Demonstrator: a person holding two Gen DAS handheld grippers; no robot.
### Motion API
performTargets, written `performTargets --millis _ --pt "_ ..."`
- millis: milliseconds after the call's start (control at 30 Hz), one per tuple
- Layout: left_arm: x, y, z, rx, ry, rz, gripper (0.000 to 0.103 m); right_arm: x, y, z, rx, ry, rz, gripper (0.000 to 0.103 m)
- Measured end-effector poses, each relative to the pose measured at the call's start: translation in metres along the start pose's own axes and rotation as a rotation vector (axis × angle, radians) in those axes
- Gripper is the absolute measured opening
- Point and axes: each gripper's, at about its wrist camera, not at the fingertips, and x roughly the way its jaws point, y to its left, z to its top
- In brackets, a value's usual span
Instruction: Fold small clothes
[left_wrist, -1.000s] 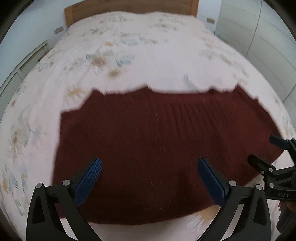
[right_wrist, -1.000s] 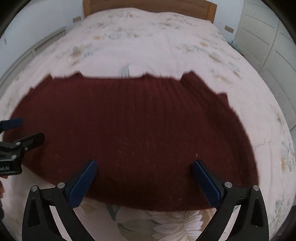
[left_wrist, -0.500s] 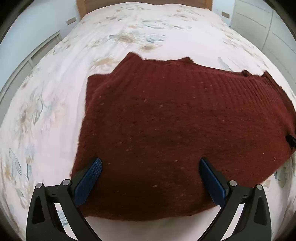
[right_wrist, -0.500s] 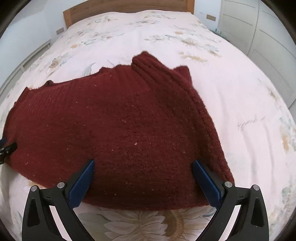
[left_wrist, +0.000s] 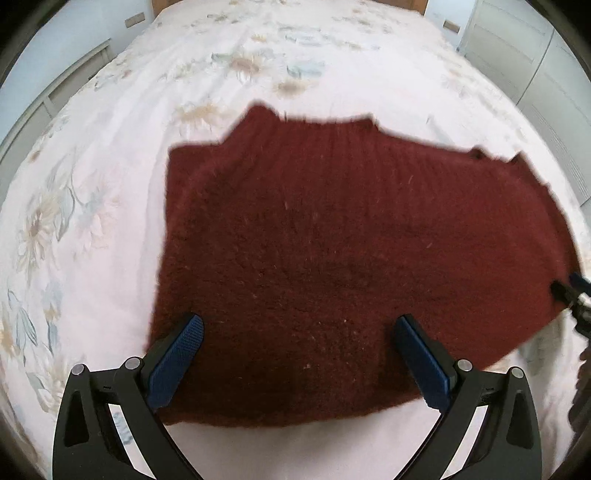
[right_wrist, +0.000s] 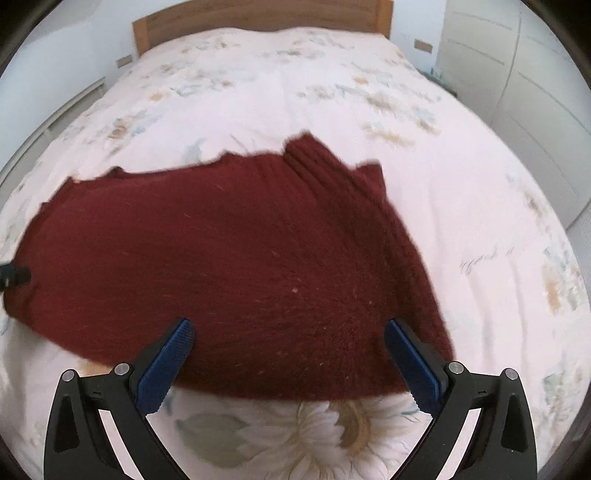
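Observation:
A dark red knitted sweater (left_wrist: 332, 251) lies flat on the bed, folded into a broad slab; it also shows in the right wrist view (right_wrist: 240, 258). My left gripper (left_wrist: 299, 343) is open and empty, hovering over the sweater's near left part. My right gripper (right_wrist: 288, 347) is open and empty over the sweater's near right edge. The tip of the right gripper shows at the right edge of the left wrist view (left_wrist: 570, 291); the left gripper's tip shows at the left edge of the right wrist view (right_wrist: 13, 277).
The bed has a white floral cover (left_wrist: 92, 206), also seen in the right wrist view (right_wrist: 480, 221). A wooden headboard (right_wrist: 258, 14) stands at the far end. White wardrobe doors (right_wrist: 517, 74) stand to the right, and a low wall ledge (left_wrist: 55, 96) runs on the left.
Both grippers have drawn apart and stayed open. The left one swung toward the sweater's left part, the right one toward its right part. The sweater has not moved.

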Motion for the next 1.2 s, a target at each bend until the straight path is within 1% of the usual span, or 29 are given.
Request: performTargets --millis 33,133,200,267,300,333,367,400,433,500,533,633,800,833,867,933,1000,1067,1133,1200 --pt "-0.009 0.007 0.005 -0.008 -0.023 -0.019 0.102 -0.009 0.001 0.001 -0.010 -0.014 0.003 0.103" --pt "-0.028 0.030 0.018 -0.036 -0.062 -0.021 0.102 -0.033 0.004 0.001 -0.026 -0.037 0.002 0.103" --pt "-0.029 0.046 0.022 -0.060 -0.057 -0.035 0.102 -0.044 0.004 -0.001 -0.022 -0.038 0.003 0.103" --pt "-0.020 0.066 0.025 -0.108 -0.028 -0.046 0.102 -0.050 0.002 -0.007 -0.013 -0.034 0.002 0.103" --pt "-0.016 0.065 0.020 -0.124 -0.014 -0.046 0.102 -0.053 0.002 -0.012 -0.010 -0.028 -0.002 0.103" --pt "-0.007 0.073 0.018 -0.151 0.010 -0.057 0.102 -0.053 0.001 -0.015 -0.009 -0.023 -0.008 0.103" --pt "0.000 0.081 0.017 -0.174 0.027 -0.077 0.102 -0.053 0.001 -0.017 -0.007 -0.018 -0.014 0.103" --pt "0.012 0.088 0.014 -0.213 0.056 -0.112 0.101 -0.054 -0.001 -0.020 -0.003 -0.010 -0.021 0.103" --pt "0.016 0.096 0.010 -0.240 0.075 -0.131 0.101 -0.052 -0.004 -0.023 0.003 -0.001 -0.025 0.103" --pt "0.027 0.101 0.005 -0.290 0.110 -0.162 0.101 -0.051 -0.011 -0.029 0.020 0.013 -0.035 0.103" --pt "0.032 0.101 0.002 -0.302 0.110 -0.176 0.101 -0.050 -0.015 -0.031 0.030 0.021 -0.041 0.103" --pt "0.035 0.097 -0.003 -0.284 0.082 -0.184 0.102 -0.049 -0.025 -0.038 0.053 0.038 -0.059 0.103" --pt "0.038 0.089 0.000 -0.218 0.097 -0.216 0.100 -0.045 -0.035 -0.043 0.092 0.051 -0.062 0.103" --pt "0.037 0.087 0.000 -0.213 0.098 -0.226 0.093 -0.045 -0.036 -0.043 0.094 0.053 -0.060 0.103" --pt "0.037 0.085 0.001 -0.210 0.099 -0.240 0.083 -0.044 -0.037 -0.043 0.095 0.056 -0.059 0.103" --pt "0.036 0.082 0.001 -0.213 0.104 -0.268 0.070 -0.043 -0.038 -0.044 0.099 0.057 -0.058 0.103" --pt "0.033 0.077 0.001 -0.204 0.113 -0.276 0.058 -0.044 -0.039 -0.044 0.110 0.055 -0.054 0.103" --pt "0.033 0.073 0.003 -0.185 0.133 -0.307 0.038 -0.045 -0.041 -0.042 0.125 0.047 -0.038 0.103" --pt "0.029 0.071 0.008 -0.179 0.144 -0.328 0.032 -0.048 -0.041 -0.042 0.128 0.040 -0.028 0.103" --pt "0.015 0.066 0.011 -0.169 0.133 -0.330 0.030 -0.051 -0.043 -0.040 0.131 0.031 -0.022 0.103"
